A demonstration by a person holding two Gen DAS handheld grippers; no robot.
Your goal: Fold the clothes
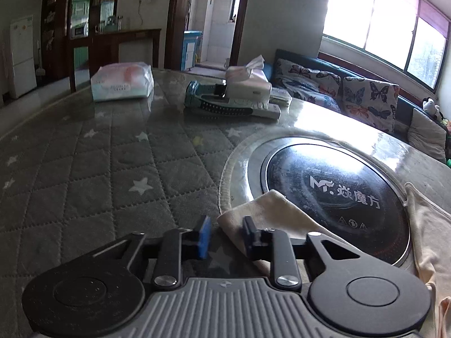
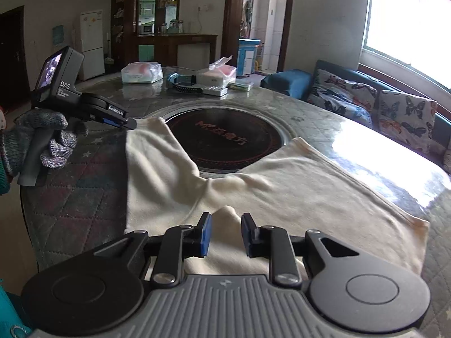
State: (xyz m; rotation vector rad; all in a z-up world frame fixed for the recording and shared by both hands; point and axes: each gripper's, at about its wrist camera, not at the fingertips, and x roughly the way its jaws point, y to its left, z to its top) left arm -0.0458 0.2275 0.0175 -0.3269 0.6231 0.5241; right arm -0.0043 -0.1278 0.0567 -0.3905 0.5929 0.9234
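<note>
A cream garment lay spread flat on a round counter, with two sleeve-like flaps reaching up on either side of a black circular cooktop set into the counter's middle. The counter's left part was covered by a grey quilted mat printed with white stars.

In the right wrist view, the right gripper hovered low over the near part of the garment, its fingers apart, with a small raised fold of cloth showing in the gap between them. Whether the fingers touched the cloth could not be told.

The left gripper sat at the tip of the garment's left flap, its fingers also apart; the flap's corner lay between them, unclamped. From the right wrist view, a gloved left hand held this gripper by its handle at the flap's far corner.

At the counter's far side sat a plastic-wrapped pack, a tissue box and a teal device. A sofa with butterfly cushions stood under a bright window.
</note>
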